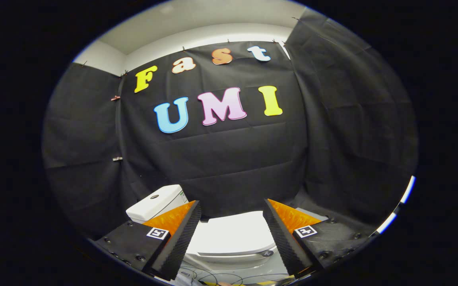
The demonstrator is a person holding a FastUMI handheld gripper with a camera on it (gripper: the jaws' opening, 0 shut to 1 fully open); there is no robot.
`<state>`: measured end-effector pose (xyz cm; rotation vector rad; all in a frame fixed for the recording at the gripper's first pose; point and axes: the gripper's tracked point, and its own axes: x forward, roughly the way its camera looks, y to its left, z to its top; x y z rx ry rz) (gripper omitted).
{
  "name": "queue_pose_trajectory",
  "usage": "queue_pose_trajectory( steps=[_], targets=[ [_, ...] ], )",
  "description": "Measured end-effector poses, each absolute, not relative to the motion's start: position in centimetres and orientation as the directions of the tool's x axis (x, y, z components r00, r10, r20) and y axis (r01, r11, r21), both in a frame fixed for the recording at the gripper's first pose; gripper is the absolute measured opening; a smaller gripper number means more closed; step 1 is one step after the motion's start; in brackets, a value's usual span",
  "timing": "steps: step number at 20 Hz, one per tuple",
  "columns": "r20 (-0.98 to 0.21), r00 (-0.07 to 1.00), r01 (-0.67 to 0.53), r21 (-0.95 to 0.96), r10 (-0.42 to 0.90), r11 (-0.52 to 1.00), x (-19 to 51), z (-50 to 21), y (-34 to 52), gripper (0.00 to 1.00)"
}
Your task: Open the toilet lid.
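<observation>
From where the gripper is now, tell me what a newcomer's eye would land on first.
The white toilet lid stands out most: it lies down, closed, beyond and between the fingers of the open gripper, which touches nothing. Behind it to the left sits the white cistern, against the booth's black cloth wall. Some thin cables lie on the floor below the bowl.

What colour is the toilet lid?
White; the lid shows between the open fingers in the gripper view.
</observation>
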<state>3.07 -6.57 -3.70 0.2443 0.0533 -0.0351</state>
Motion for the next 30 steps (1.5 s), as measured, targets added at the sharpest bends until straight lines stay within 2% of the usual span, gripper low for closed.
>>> queue_pose_trajectory(
  steps=[8, 16, 30],
  targets=[
    [-0.221, 0.975, 0.113, 0.511, 0.003, 0.852, 9.1, -13.8, -13.8, 0.99],
    [-0.384, 0.92, 0.22, 0.666, 0.075, 0.713, 14.0, -26.9, -17.7, 0.99],
    [-0.495, 0.846, 0.332, 0.779, 0.198, 0.532, 13.8, -42.6, -17.1, 0.97]
  ],
)
